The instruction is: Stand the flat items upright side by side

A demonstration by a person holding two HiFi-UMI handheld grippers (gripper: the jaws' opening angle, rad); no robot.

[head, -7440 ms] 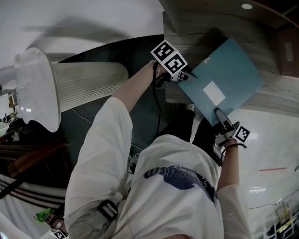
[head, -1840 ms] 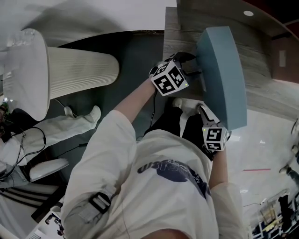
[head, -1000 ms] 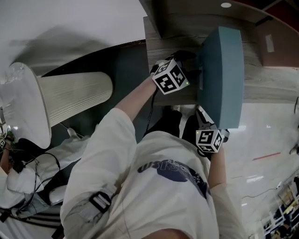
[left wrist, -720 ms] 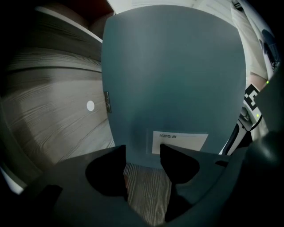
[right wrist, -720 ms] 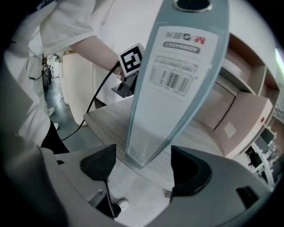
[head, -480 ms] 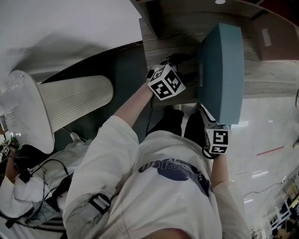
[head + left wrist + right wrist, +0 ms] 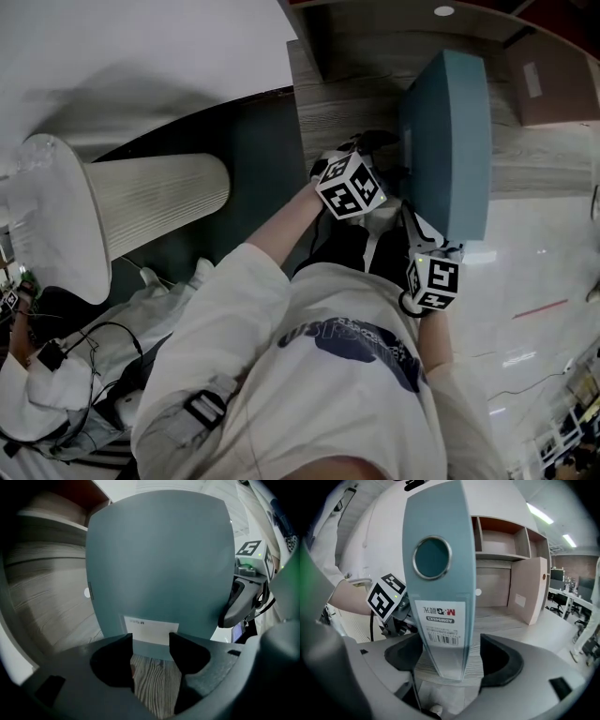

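Binder (image 7: 445, 141) stands upright at desk (image 7: 347, 103) near edge; left gripper (image 7: 150, 641) fingers spread, empty; right gripper (image 7: 447, 656) fingers spread loosely round its spine; placing step looks done; next likely back off.

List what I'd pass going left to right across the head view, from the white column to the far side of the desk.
white ribbed column → left gripper → teal binder, standing upright on the desk → brown box
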